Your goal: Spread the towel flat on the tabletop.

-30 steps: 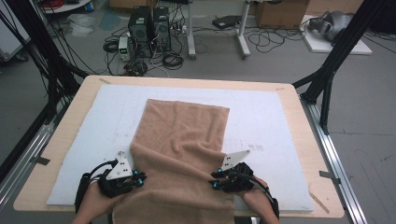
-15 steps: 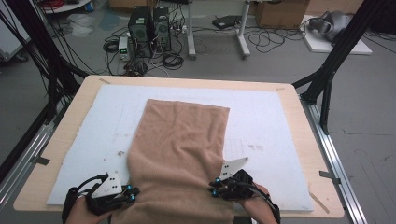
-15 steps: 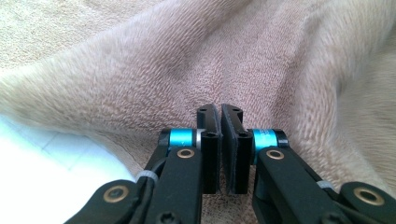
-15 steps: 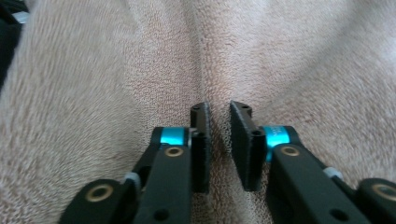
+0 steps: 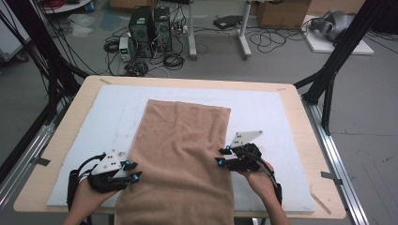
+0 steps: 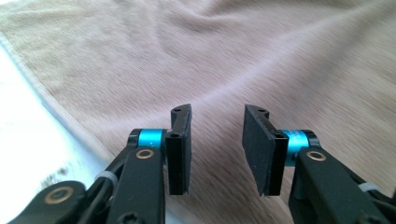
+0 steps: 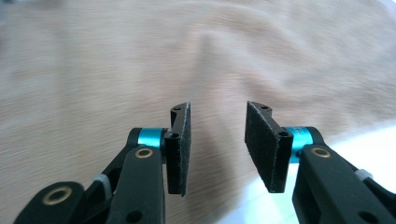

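On the worktop point(image 5: 61, 140), the towel point(image 5: 183, 154) is lying flat, near end overhanging. Left tongs point(image 5: 133, 171) and right tongs point(image 5: 222, 156) have just been opening, gaping empty, releasing its edges — spreading looks finished.

One brown towel point(image 5: 183, 154) lies on one white mat point(image 5: 263, 112), with two computer towers point(image 5: 150, 26) beyond.

Lab, floor cables point(image 5: 155, 56), computer towers point(image 5: 151, 24)
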Demonstrator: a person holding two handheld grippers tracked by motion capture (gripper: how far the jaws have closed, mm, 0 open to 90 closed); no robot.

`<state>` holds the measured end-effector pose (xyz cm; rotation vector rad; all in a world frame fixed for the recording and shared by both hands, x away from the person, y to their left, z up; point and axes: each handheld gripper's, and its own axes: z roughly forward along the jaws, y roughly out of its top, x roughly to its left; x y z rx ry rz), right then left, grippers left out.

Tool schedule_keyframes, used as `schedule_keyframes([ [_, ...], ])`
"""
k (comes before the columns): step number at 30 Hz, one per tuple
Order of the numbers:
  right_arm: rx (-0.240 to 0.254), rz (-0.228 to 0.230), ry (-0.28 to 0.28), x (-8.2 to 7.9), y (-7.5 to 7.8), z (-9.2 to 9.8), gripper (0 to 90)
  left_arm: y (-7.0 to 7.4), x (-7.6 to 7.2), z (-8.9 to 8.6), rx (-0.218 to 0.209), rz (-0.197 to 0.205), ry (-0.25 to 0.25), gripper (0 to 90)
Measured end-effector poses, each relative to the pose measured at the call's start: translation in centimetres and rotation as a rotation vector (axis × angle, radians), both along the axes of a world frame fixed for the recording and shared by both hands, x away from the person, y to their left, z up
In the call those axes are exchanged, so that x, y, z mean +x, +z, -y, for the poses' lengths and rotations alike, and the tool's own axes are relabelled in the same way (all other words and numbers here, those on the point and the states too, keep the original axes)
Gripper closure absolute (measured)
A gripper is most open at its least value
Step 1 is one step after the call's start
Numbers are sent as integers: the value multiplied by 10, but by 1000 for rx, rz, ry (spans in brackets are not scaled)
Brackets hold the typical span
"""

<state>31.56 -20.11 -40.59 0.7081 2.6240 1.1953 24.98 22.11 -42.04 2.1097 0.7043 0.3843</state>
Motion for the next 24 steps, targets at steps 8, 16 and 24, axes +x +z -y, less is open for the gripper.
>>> schedule_keyframes([
  [8,-43,-79,-164,42,-28,3,599,-7,24,5,-3,-19,49,571],
  [16,-82,-92,-168,56,-29,7,863,-9,33,6,-19,-25,65,570],
  [24,-72,-53,-272,75,-24,23,827,-2,45,10,-7,-20,64,570],
])
